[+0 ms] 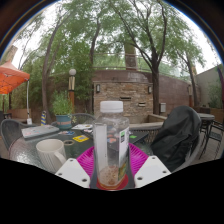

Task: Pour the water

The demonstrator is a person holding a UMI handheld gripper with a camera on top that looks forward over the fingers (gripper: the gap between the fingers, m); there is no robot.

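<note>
Tongs: two white fingers with magenta pads on the inner faces, closed on a clear plastic bottle with a white screw cap. Both pads press the bottle's sides, low on its body. Bottle upright, cap on, held between the fingers and rising well above them. Bottom of the bottle shows an orange-red tint between the fingertips; cannot tell if that is liquid, a label or something seen through the plastic.

White ceramic mug just beside the bottle, on the left finger's side, standing on the round patio table. Mug mouth faces up; its contents are not visible. Yellow and dark small object beyond the mug, near the bottle, too small to identify. Flat grey items, possibly books or a tablet, farther back on the table.

Black backpack on the right finger's side of the bottle, slumped on what looks like a chair seat. Potted green plant behind the table. Low brick wall across the background, with tall leafy trees above it. Orange parasol edge far off on the mug's side. Daylight, outdoor patio.
</note>
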